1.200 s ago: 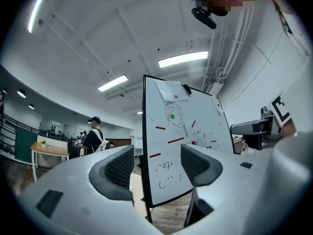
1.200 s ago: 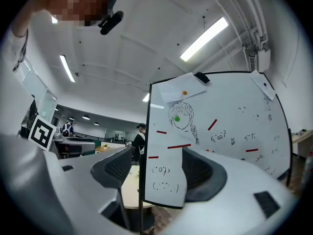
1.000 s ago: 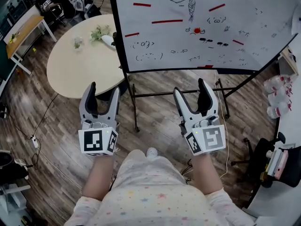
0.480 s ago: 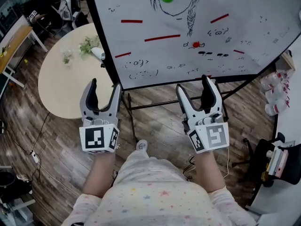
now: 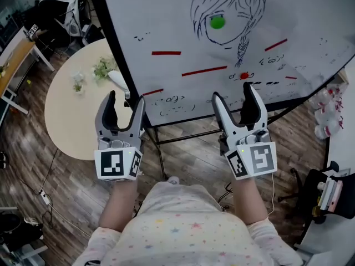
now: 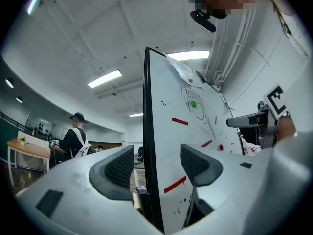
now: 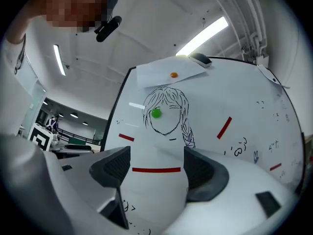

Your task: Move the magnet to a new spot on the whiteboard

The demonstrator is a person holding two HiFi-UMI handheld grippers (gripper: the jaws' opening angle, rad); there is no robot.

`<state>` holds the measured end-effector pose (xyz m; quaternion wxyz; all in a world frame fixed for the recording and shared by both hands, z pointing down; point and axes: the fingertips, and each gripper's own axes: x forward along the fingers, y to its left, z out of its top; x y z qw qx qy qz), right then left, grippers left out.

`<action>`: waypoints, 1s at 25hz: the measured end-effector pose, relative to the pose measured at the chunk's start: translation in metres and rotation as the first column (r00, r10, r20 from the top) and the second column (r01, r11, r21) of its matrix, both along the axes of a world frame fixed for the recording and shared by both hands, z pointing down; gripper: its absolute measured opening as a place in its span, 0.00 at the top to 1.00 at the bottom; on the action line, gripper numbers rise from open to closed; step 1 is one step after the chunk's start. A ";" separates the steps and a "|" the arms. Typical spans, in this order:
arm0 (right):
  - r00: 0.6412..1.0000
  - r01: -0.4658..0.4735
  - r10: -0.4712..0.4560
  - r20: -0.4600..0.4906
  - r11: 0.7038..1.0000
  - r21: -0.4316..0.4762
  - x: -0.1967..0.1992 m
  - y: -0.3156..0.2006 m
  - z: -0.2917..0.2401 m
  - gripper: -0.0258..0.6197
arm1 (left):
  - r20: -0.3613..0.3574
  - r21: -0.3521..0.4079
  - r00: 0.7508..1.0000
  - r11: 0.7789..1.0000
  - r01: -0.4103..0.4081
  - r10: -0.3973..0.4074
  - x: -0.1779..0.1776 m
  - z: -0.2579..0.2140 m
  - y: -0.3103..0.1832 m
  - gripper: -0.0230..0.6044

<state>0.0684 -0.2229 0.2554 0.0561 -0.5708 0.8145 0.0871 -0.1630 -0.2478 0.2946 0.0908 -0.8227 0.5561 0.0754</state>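
My left tool [image 5: 125, 104] and right tool [image 5: 233, 96] both gape wide, gripping nothing, facing the whiteboard [image 5: 166, 15] with its green magnet [image 5: 217, 21].

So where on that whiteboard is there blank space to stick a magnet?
Two bare patches: upper left of the whiteboard, between its left edge, the drawn head and the top red strip; and upper right, above the slanted red strip. The bottom band, around the red magnet, is crowded with doodles.
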 end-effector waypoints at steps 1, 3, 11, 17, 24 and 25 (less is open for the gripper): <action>1.000 -0.003 0.003 -0.001 1.000 0.001 0.000 -0.004 0.000 0.46 | -0.002 0.001 1.000 1.000 -0.003 0.003 0.000 -0.001 -0.004 0.53; 1.000 -0.005 0.005 0.000 1.000 -0.005 0.001 -0.010 0.001 0.46 | -0.007 -0.003 1.000 1.000 -0.003 0.003 -0.001 0.000 -0.010 0.53; 0.999 0.033 -0.033 0.017 0.999 -0.013 0.009 -0.021 -0.003 0.46 | -0.003 0.006 0.999 0.999 0.038 -0.038 0.007 -0.008 -0.008 0.53; 0.999 0.045 -0.045 0.008 0.999 0.001 0.016 -0.024 -0.021 0.49 | -0.013 0.027 0.998 0.998 0.059 -0.058 0.018 -0.019 -0.007 0.53; 0.998 0.061 -0.061 -0.001 0.996 0.065 0.016 -0.026 -0.051 0.52 | -0.011 0.089 0.998 0.994 0.064 -0.063 0.032 -0.052 -0.006 0.53; 0.998 0.067 -0.067 -0.004 0.995 0.074 0.015 -0.027 -0.055 0.52 | -0.009 0.099 0.998 0.993 0.064 -0.064 0.035 -0.055 -0.006 0.53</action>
